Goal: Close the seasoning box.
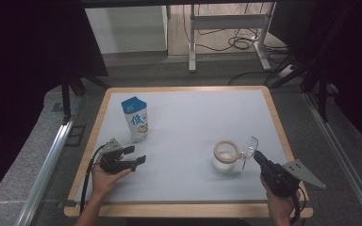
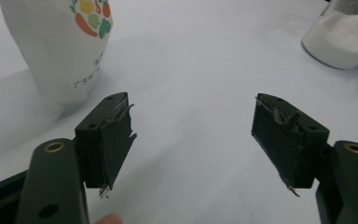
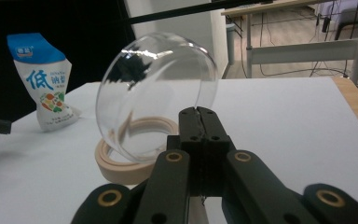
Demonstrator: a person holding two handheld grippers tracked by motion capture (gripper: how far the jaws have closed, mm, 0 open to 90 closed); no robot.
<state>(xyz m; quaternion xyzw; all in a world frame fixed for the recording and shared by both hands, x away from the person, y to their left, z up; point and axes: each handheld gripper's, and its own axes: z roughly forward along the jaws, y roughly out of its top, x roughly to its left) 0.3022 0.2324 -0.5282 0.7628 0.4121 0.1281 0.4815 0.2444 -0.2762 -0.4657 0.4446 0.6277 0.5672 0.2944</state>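
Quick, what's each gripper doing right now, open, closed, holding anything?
Left gripper: open, jaws wide apart, holding nothing.
Right gripper: shut on the clear glass lid, tilted up over the jar.

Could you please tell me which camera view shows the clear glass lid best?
The right gripper view: the clear round glass lid looms large there, pinched by the right tongs. The high view shows it small.

The worktop (image 1: 188, 96) is a wood-rimmed board covered by a pale sheet. A white-and-blue printed pouch (image 1: 135, 119) stands upright near its far left corner. A glass jar (image 1: 226, 157) of white powder, ringed by a beige seal, sits toward the right edge, nearer the front.
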